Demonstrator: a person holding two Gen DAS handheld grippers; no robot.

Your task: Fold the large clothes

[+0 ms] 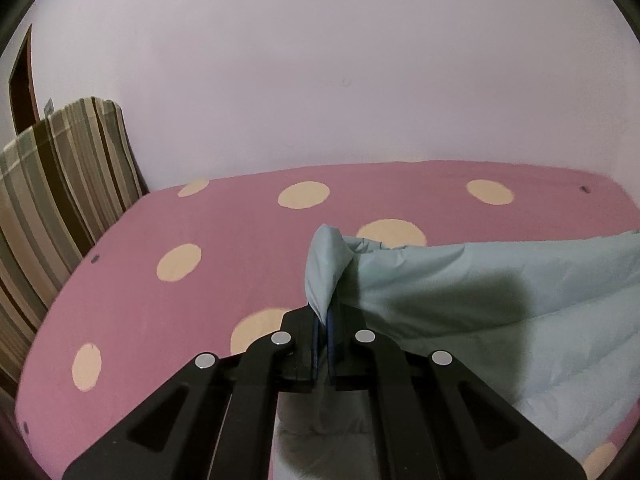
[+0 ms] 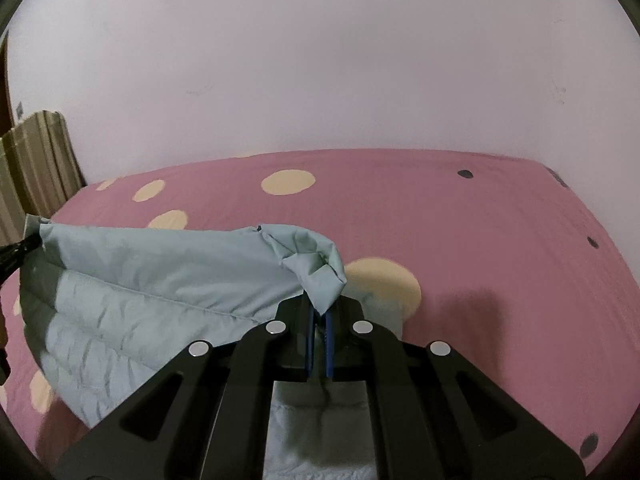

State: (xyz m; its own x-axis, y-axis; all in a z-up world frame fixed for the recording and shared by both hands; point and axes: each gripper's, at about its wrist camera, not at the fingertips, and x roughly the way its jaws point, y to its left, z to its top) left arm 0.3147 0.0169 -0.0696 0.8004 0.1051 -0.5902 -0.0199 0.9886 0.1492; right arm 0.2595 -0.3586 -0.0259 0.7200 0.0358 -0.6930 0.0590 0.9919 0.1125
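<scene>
A large pale blue quilted garment (image 1: 500, 304) is held up over a pink bed. My left gripper (image 1: 325, 322) is shut on its left corner, which bunches above the fingers. My right gripper (image 2: 320, 318) is shut on the other corner of the same garment (image 2: 160, 280). The cloth stretches between the two grippers and hangs down toward the bed. The left gripper shows at the far left edge of the right wrist view (image 2: 20, 250), holding the cloth's far end.
The bed has a pink sheet with cream dots (image 1: 180, 280), also seen in the right wrist view (image 2: 500, 240). A striped folded mattress or cushion (image 1: 60, 200) leans against the plain wall at the left. A brown door edge (image 1: 20, 84) stands behind it.
</scene>
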